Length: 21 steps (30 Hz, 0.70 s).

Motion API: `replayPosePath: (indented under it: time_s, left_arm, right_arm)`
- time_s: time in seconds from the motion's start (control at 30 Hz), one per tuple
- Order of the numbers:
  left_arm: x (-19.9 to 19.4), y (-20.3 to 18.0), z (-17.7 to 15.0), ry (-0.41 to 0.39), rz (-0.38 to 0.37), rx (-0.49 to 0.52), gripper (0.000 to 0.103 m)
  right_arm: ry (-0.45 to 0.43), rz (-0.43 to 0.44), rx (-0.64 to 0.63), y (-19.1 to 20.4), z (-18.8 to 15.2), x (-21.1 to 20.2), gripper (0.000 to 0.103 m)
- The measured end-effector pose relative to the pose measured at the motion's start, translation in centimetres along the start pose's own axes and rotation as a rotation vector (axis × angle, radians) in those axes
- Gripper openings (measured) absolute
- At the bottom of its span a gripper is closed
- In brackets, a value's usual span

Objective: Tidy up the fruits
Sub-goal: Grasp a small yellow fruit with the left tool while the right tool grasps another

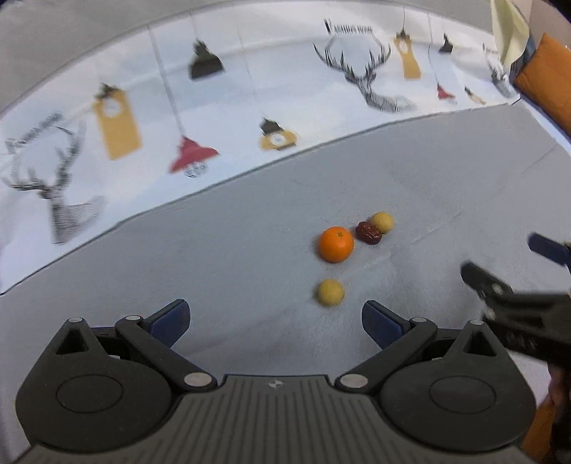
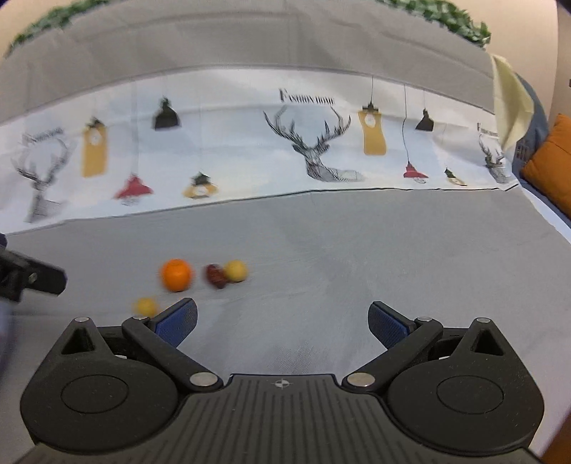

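Grey cloth (image 1: 410, 171), blurred fruits (image 1: 335, 244) probably mid-surface, bare margins, both grippers' fingers (image 1: 170, 320) wide, empty.

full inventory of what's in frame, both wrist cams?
orange: 1, orange, mid grey cloth
dark red fruit: 1, wrinkled, touching the far yellow fruit
yellow fruits: 2, small, one far, one nearest the left gripper
grey cloth: 1, covers the surface
printed cloth: 1, white, deer heads and lamps, behind
orange cushion: 1, far right
greenery: top edge
left gripper: open, empty
right gripper: open, empty
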<state>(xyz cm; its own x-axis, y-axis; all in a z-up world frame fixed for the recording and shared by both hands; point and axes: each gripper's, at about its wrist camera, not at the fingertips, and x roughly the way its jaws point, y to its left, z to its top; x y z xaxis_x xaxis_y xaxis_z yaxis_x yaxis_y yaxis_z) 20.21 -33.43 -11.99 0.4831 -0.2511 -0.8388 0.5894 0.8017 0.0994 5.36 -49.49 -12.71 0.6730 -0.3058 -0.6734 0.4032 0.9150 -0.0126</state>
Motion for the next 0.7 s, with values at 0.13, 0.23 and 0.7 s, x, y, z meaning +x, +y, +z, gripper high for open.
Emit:
replayPosePath:
  time_s: [0.13,0.23,0.7]
  left_arm:
    - [5.3,-1.1,0.3,0.029,-0.013,0.020,0.103]
    - [8.4,-1.6,0.2,0.062,-0.016,0.030,0.103]
    - [9.2,-1.4,-0.2,-0.005,-0.113,0.039,0.028]
  right_arm:
    - [0.034,0.027,-0.027,-0.8,0.6,6.9,0.097]
    - [0.046,0.036,-0.083,-0.2,0.6,11.1,0.097]
    - [0.006,-0.041,-0.125,2.0,0.5,14.0,0.027]
